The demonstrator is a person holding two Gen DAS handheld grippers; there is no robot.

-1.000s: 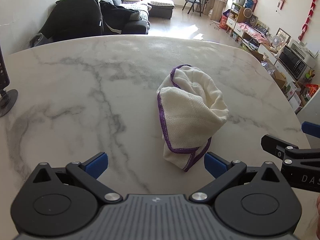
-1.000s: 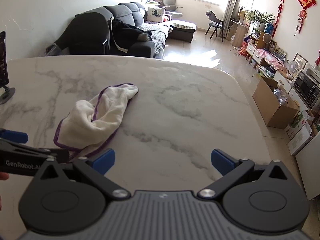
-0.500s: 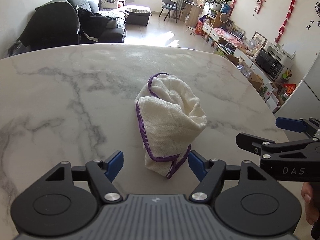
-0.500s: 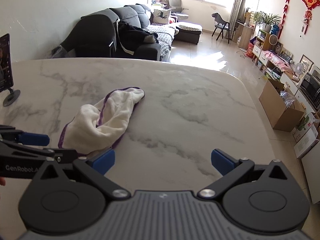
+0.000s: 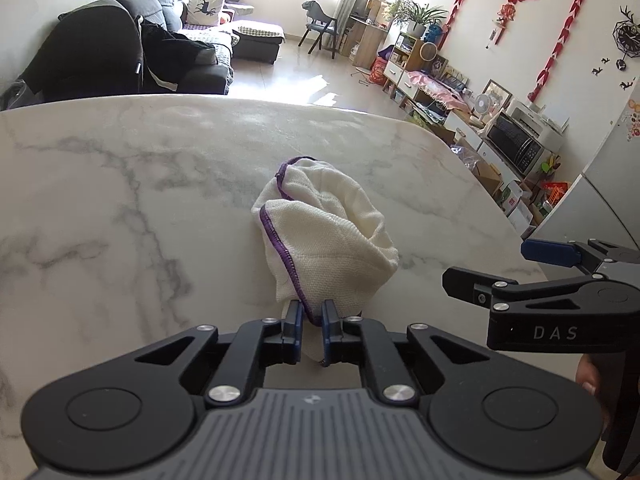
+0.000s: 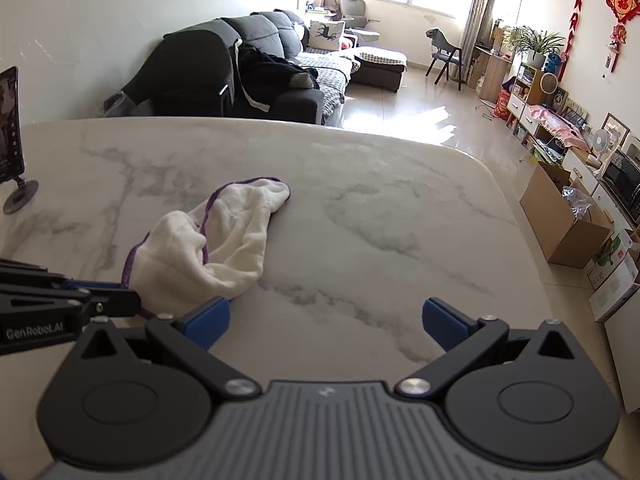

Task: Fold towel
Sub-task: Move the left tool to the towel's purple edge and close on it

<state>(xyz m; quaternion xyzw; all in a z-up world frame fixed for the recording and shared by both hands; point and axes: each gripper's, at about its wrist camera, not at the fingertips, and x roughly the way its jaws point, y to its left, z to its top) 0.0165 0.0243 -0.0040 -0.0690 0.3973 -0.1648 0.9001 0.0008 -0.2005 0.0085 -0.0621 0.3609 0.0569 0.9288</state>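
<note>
Below, the left gripper [image 5: 310,326] clamps the near purple-hemmed corner of the crumpled white towel [image 5: 332,236], which lies just ahead on the marble table [image 5: 120,200]. To its right, the right gripper [image 6: 326,320] hovers with jaws spread wide, its left finger [image 6: 210,316] beside the towel's edge.

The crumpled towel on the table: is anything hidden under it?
Under the towel only the marble table shows around its edges. Its bunched folds cover whatever might lie beneath. The left gripper pinches its near corner.
</note>
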